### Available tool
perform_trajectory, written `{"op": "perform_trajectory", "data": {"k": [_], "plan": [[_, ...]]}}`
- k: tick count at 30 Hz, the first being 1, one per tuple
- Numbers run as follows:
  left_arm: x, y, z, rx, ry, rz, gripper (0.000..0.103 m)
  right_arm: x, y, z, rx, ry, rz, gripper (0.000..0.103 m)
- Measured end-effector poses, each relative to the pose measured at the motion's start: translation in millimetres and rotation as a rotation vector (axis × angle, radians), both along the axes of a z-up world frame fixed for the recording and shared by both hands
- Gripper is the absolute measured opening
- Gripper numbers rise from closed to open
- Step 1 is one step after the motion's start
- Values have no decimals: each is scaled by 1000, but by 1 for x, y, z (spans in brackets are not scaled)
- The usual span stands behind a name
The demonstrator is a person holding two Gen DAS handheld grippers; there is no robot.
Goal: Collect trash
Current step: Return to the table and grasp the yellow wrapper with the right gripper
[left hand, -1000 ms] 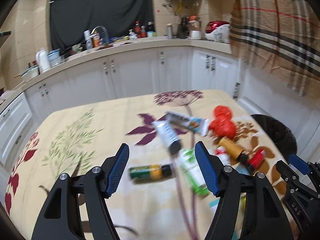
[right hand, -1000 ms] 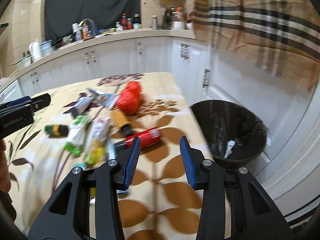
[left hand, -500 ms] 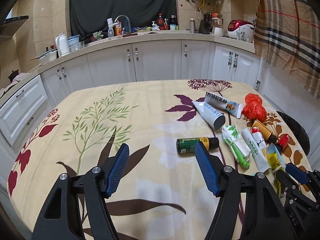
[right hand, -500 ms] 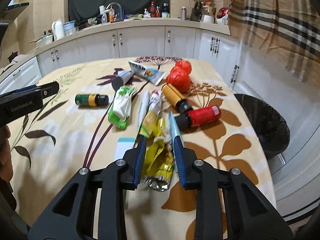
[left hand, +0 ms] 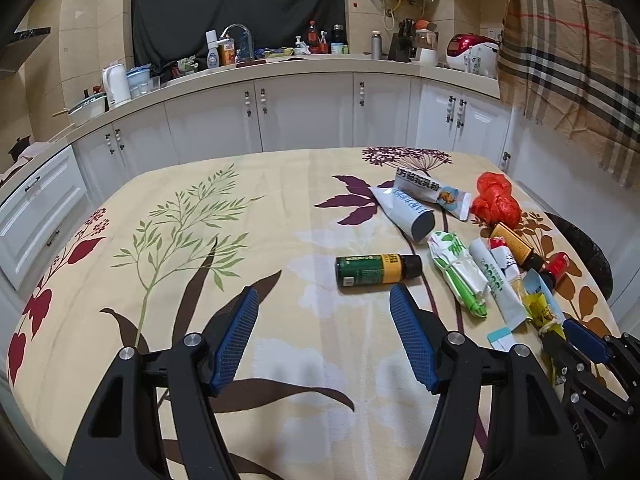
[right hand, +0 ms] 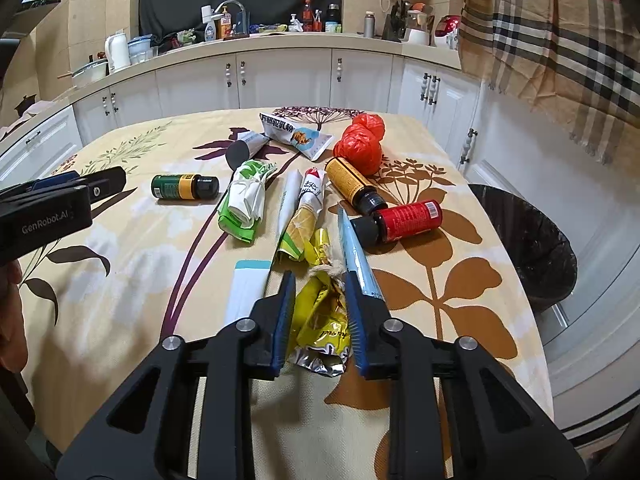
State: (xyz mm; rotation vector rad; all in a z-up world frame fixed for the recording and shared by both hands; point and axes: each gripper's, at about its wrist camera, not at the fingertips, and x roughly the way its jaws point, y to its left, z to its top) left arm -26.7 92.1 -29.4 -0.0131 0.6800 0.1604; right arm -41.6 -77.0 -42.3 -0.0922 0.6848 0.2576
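Your right tongs (right hand: pixel 319 312) have just closed on the crumpled yellow foil wrapper (right hand: pixel 320 320); the pads press it from both sides, near the front of the surface (right hand: pixel 420 312). Compared with a second ago, both views have swung from the bin side onto the litter, so I judge the first pick is secured and the carry to the black-lined bin (right hand: pixel 536 248), just beside the surface on the right, comes next. Your left tongs (left hand: pixel 324 336) stand wide with nothing between them, short of the green-and-yellow bottle (left hand: pixel 376 270).

Writing: "GenRobot.AI" on the left tongs' body in the right view; Chinese characters on the white sachet (right hand: pixel 296 134), unread; wrapper script too crumpled to read.
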Motion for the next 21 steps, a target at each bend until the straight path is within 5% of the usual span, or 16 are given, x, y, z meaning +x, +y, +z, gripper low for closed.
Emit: {"op": "perform_trajectory", "data": {"k": [9, 16, 21], "plan": [[0, -5, -2, 0, 3, -10, 67, -4, -3, 0, -4, 4, -6, 17], [-2, -1, -4, -7, 7, 6, 66, -10, -10, -3, 5, 7, -22, 36], [-3, -1, -6, -13, 13, 1, 67, -10, -11, -7, -8, 14, -30, 37]]}}
